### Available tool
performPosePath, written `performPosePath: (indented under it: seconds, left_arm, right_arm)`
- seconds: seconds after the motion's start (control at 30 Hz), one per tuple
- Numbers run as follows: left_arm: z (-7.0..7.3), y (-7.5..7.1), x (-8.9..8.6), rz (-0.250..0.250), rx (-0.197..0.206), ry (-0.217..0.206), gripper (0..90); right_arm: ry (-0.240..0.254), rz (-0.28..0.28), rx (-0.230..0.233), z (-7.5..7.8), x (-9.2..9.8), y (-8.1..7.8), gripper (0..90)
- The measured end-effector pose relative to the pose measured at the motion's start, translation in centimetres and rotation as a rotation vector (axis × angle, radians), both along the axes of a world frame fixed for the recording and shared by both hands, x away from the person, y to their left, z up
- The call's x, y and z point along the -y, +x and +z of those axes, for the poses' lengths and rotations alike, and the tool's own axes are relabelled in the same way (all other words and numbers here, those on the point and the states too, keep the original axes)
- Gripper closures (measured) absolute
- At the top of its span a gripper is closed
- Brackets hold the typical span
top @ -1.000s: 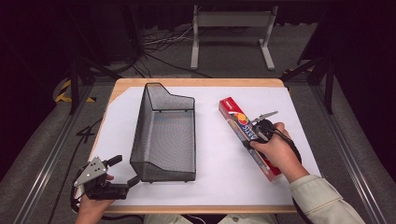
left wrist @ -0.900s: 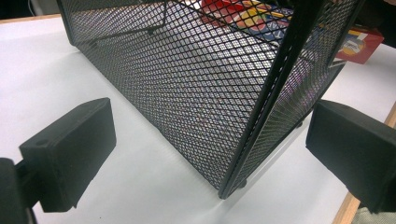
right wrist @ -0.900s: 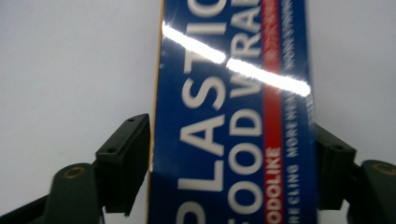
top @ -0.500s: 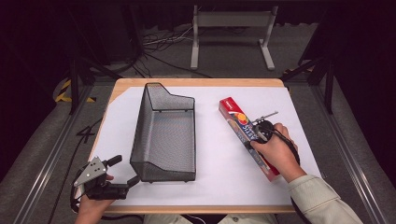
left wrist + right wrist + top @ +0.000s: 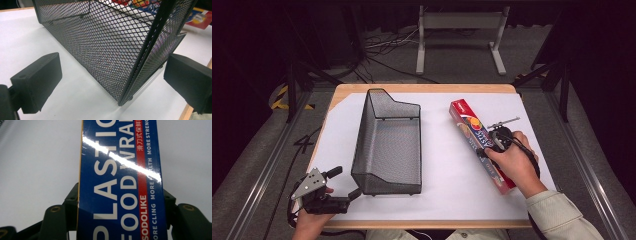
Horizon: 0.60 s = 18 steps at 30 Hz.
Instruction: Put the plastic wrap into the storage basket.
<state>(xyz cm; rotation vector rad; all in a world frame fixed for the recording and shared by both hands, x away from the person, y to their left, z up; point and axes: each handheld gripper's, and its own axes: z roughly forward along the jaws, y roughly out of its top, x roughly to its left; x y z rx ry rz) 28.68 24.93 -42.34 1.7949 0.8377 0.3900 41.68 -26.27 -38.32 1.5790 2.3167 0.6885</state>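
Note:
A long red and blue box of plastic food wrap (image 5: pixel 469 131) lies on the white sheet at the right, running from far left to near right. My right gripper (image 5: pixel 493 144) sits over its middle, shut on it. In the right gripper view the box (image 5: pixel 120 170) lies between the two fingers (image 5: pixel 71 203), which press on its long sides. At the near left corner my left gripper (image 5: pixel 346 184) stands open. Its jaws are wide apart on either side of the near corner of the black mesh basket (image 5: pixel 105 37) without touching it.
The mesh basket (image 5: pixel 368 135) stands left of centre, its taller end at the far side. The white sheet (image 5: pixel 442 170) covers the wooden table (image 5: pixel 422 88). Beyond the far edge stand a metal frame (image 5: pixel 459 20) and loose cables on the floor.
My right hand has settled slightly nearer along the box. The left gripper and the basket have not moved.

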Motion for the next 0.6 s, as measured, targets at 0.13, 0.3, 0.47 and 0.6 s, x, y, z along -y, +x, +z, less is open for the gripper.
performPosePath:
  seconds: [0.13, 0.3, 0.47, 0.6]
  left_arm:
    - [0.0, 0.0, -0.1, 0.0, 0.003, 0.002, 2.5]
    - [0.0, 0.0, 0.0, 0.0, 0.001, 0.002, 2.5]
    - [0.0, 0.0, 0.0, -0.001, 0.003, 0.004, 2.5]
    - [0.1, 0.0, 0.0, -0.003, 0.001, 0.006, 2.5]
  right_arm:
    - [0.01, -0.017, 0.017, 1.3, -0.1, -0.6, 40.3]
    - [0.029, -0.04, 0.034, 2.7, 0.0, -1.1, 40.3]
    - [0.04, -0.043, 0.046, 3.9, -0.1, -1.8, 40.3]
    - [0.041, -0.045, 0.051, 4.4, -0.3, -2.0, 40.3]
